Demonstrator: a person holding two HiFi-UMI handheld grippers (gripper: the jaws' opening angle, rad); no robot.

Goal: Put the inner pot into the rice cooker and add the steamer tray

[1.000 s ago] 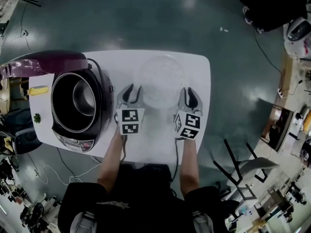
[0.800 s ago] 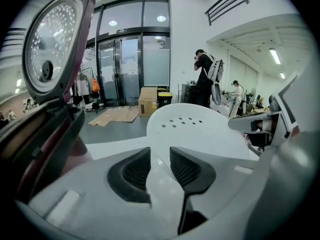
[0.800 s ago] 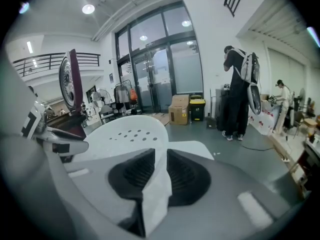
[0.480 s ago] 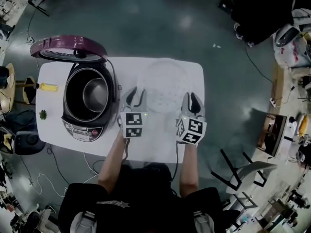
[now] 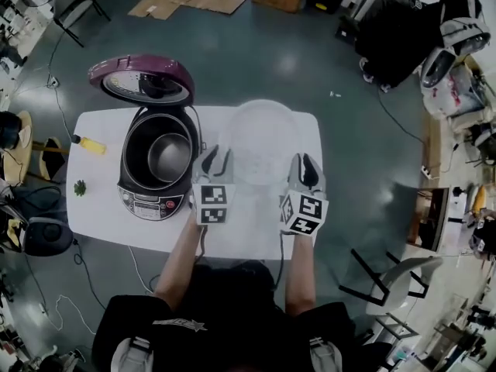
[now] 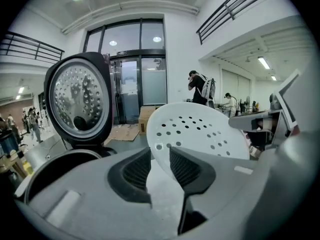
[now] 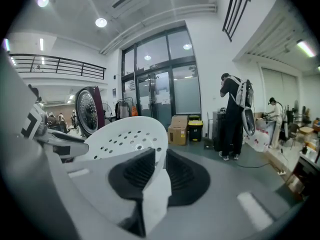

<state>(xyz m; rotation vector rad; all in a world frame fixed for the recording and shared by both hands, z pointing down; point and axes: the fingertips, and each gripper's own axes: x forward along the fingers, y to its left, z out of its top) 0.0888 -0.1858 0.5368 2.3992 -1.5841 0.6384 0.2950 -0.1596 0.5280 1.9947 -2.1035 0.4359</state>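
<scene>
Left gripper (image 5: 215,160), right gripper (image 5: 304,165) pinch steamer tray (image 5: 263,134) rim; inner pot (image 5: 169,155) in rice cooker (image 5: 147,201); next, set tray level inside.

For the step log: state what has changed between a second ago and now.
The left gripper and the right gripper, clamped on opposite rims of the steamer tray, have raised it off the table. Unchanged: both grips on the tray, the rice cooker with its lid open, and the inner pot inside it.
</scene>
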